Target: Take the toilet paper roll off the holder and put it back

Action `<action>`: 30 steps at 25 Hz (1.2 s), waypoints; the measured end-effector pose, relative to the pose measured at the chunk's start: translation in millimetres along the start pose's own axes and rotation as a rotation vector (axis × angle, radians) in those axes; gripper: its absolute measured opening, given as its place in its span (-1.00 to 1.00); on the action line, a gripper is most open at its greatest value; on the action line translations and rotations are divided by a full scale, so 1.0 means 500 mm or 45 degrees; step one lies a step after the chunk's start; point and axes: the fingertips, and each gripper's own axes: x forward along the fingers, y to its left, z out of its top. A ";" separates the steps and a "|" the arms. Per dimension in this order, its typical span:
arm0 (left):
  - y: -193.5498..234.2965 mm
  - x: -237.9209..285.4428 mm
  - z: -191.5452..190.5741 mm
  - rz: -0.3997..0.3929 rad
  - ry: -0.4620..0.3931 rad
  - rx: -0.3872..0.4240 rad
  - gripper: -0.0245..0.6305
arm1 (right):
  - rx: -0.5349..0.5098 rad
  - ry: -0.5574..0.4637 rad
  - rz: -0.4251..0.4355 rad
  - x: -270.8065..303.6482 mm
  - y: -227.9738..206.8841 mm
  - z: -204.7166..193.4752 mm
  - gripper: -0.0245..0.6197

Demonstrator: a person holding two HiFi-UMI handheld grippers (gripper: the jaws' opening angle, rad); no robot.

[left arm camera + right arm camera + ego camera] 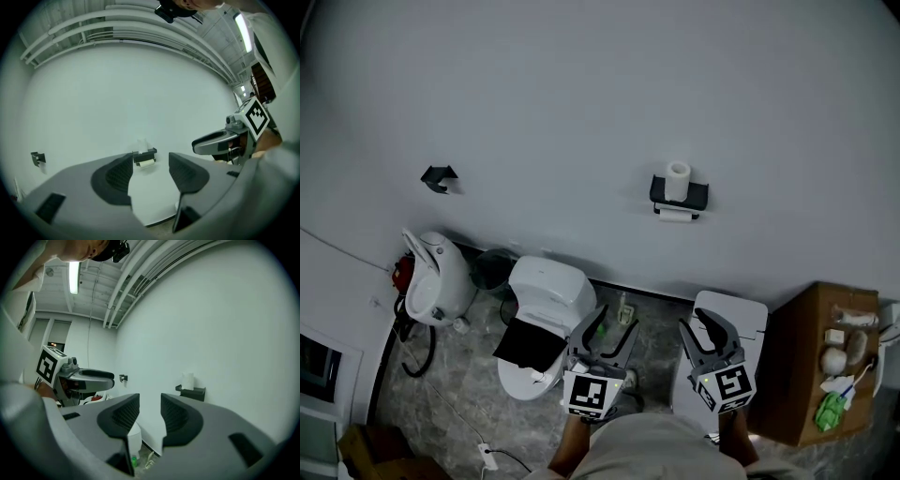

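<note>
The toilet paper roll [678,180] stands upright on top of the black holder [679,196], right of centre in my head view, mounted on the white wall [581,112]. A second roll [677,215] hangs just under the holder. Both my grippers sit low in the frame, well apart from it. The left gripper [615,322] has its jaws spread with nothing between them; in its own view I see the holder far off through the gap. The right gripper [697,323] is likewise parted and empty. A toilet [546,291] sits lower left, a wooden cabinet [811,366] lower right.
</note>
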 end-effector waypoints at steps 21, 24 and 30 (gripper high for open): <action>0.124 0.169 -0.007 -0.256 -0.063 -0.006 -0.17 | 0.018 0.043 -0.259 0.149 -0.062 0.016 -0.50; 0.139 0.186 -0.008 -0.284 -0.075 -0.011 -0.17 | 0.010 0.048 -0.287 0.166 -0.066 0.019 -0.49; 0.154 0.214 -0.016 -0.345 -0.085 -0.029 -0.17 | 0.011 0.071 -0.349 0.185 -0.073 0.020 -0.49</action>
